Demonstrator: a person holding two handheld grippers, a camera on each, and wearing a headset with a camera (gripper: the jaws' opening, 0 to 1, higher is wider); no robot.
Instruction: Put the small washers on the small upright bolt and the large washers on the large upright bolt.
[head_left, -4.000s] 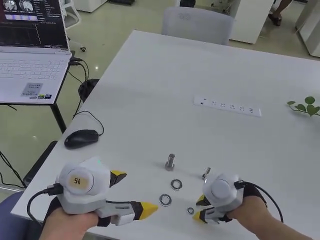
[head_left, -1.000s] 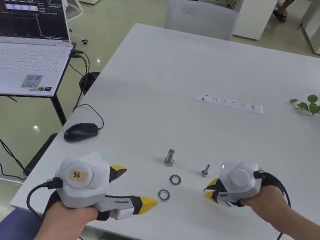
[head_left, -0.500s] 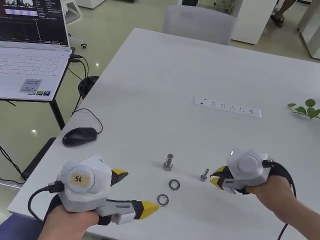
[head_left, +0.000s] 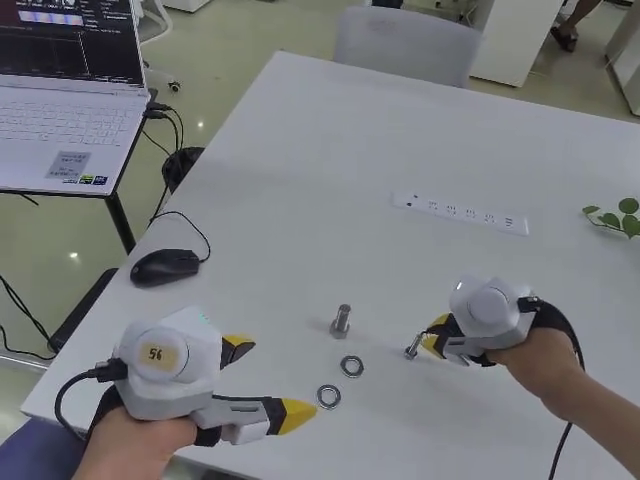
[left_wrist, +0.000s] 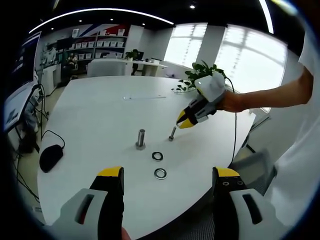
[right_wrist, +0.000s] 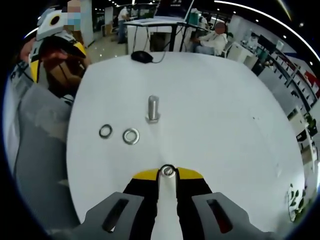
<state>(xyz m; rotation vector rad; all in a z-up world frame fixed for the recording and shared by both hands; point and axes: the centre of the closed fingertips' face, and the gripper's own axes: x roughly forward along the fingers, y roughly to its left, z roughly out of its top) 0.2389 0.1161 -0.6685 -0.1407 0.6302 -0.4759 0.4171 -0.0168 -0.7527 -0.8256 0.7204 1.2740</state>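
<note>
Small washer (right_wrist: 168, 171): a little ring, which I take for one, is pinched between the closed tips of the right gripper (left_wrist: 182, 120). That gripper hangs tilted, its tips just beside the top of the small bolt (head_left: 411, 348), so the step in hand looks like threading this washer on. Whether ring and bolt touch, I cannot tell.

The large bolt (head_left: 341, 320) stands upright near the small one, and its shaft looks bare. Two large washers (head_left: 351, 366) (head_left: 328, 396) lie flat on the table (head_left: 330, 180), just in front of the large bolt and apart from each other. The left gripper (head_left: 268, 378) hovers near the table's front edge with jaws spread wide and nothing between them, pointing toward those washers.

By my reading the task is at its start: no washer sits on either bolt, one small washer is about to go on, and both large ones are left to do.

The table is white, smooth and mostly bare. It carries a power strip (head_left: 467, 214) farther back, a mouse (head_left: 165, 266) at the left edge and a plant (head_left: 615, 215) at the right edge. A laptop (head_left: 60, 120) sits on a side stand and a chair (head_left: 405, 45) stands at the far end. The room is a bright office with large windows, shelves and a pale floor.
</note>
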